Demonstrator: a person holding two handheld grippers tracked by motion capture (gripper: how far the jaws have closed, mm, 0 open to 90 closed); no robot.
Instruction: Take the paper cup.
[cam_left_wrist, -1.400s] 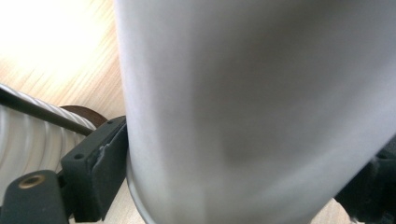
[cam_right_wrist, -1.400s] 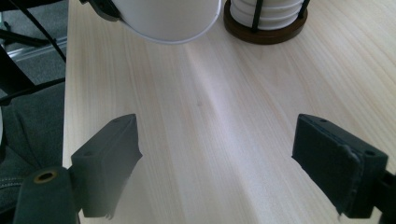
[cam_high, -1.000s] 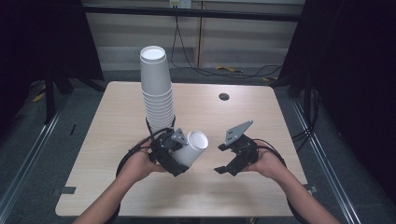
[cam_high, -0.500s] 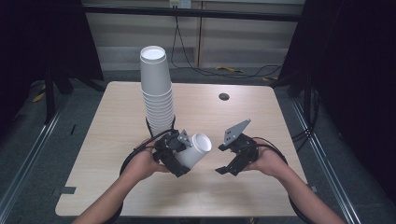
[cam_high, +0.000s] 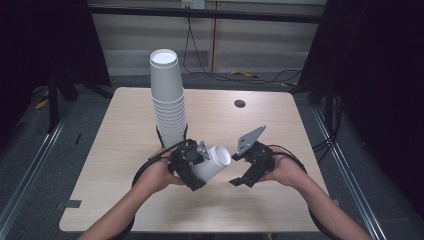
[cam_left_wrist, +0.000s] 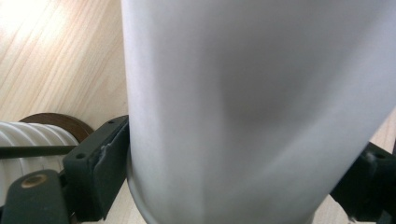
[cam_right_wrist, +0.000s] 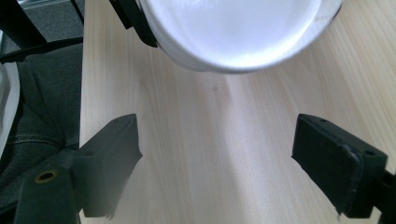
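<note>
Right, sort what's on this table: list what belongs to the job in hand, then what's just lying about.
In the job:
- white paper cup, tilted, clamped by the left gripper
- right gripper, jaws apart, facing the cup
- tall stack of cups, upside down

Lying about:
- dark round hole in the table
- cables on the floor behind

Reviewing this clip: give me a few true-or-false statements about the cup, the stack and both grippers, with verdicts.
1. The left gripper clamps a single white cup. True.
2. The right gripper also grips that cup. False: its fingers are spread, with bare table between them.
3. The cup stack stands upright on the table. True.
4. The held cup stands upright. False: it is tilted, its end towards the right gripper.
5. The stack lies right of the right gripper. False: it stands behind the left gripper.
</note>
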